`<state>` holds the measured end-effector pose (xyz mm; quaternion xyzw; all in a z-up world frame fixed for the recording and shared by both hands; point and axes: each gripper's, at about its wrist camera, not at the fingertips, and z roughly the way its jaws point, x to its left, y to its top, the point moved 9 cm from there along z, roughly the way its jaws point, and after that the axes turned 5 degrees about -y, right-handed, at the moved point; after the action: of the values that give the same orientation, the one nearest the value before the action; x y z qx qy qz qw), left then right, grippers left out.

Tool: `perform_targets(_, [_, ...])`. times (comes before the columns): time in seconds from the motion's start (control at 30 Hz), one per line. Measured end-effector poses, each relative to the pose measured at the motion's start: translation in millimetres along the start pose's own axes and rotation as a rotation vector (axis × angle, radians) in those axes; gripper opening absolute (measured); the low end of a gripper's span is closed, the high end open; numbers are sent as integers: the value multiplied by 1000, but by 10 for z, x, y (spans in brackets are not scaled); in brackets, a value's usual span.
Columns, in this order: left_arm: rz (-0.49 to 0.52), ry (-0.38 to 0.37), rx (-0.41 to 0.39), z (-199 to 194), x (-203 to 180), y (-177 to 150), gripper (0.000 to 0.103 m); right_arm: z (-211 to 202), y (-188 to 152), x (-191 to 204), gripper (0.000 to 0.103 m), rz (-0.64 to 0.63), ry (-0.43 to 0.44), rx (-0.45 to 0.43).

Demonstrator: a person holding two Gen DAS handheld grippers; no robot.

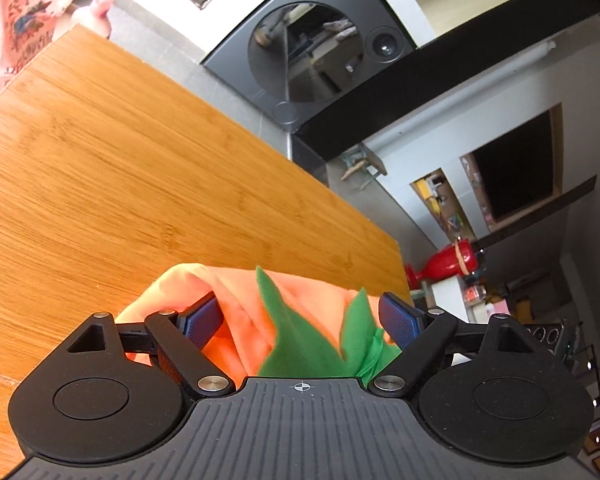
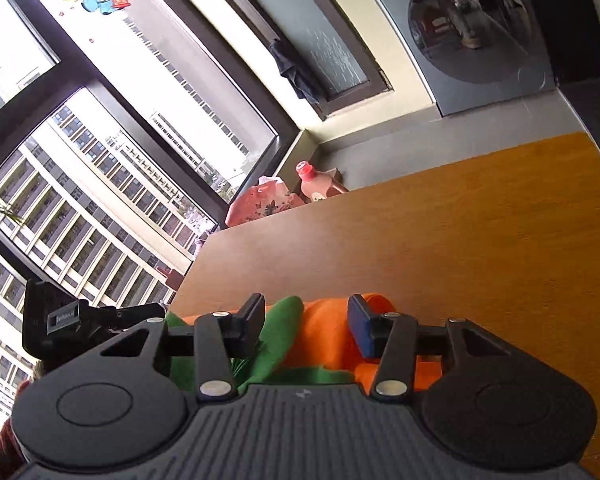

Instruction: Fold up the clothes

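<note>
While both tongs (image 1: 302, 316) (image 2: 306, 326) gape around the garment (image 1: 244, 312), bare table (image 1: 120, 152) beyond.

1 orange-green garment (image 1: 240, 320), 2 grippers (image 1: 300, 316) (image 2: 306, 322), 1 table (image 1: 120, 160), 1 washing machine (image 1: 312, 48).
</note>
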<state>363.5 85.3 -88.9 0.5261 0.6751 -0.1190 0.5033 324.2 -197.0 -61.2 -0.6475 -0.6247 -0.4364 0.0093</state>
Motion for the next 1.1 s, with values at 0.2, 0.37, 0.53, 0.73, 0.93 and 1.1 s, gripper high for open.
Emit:
perform_targets(0.2, [-36, -14, 18, 229, 169, 163, 81, 619, 19, -213, 34, 104, -4, 109])
perform_targets(0.37, [62, 4, -61, 254, 26, 455, 29, 741, 338, 121, 9, -43, -2, 34])
perform_targets(0.53, [232, -88, -208, -191, -578, 576, 21, 87, 596, 699, 7, -254, 78, -163])
perform_targets(0.73, [354, -195, -229, -747, -1088, 1, 21, -667, 190, 1052, 5, -390, 144, -217])
perform_targets(0.93, [380, -139, -165, -1011, -995, -830, 28, -1006, -703, 1027, 5, -434, 147, -145])
perform_targets(1.1, [343, 61, -98, -1021, -473, -1321, 36, -839, -1328, 708, 5, -434, 22, -71])
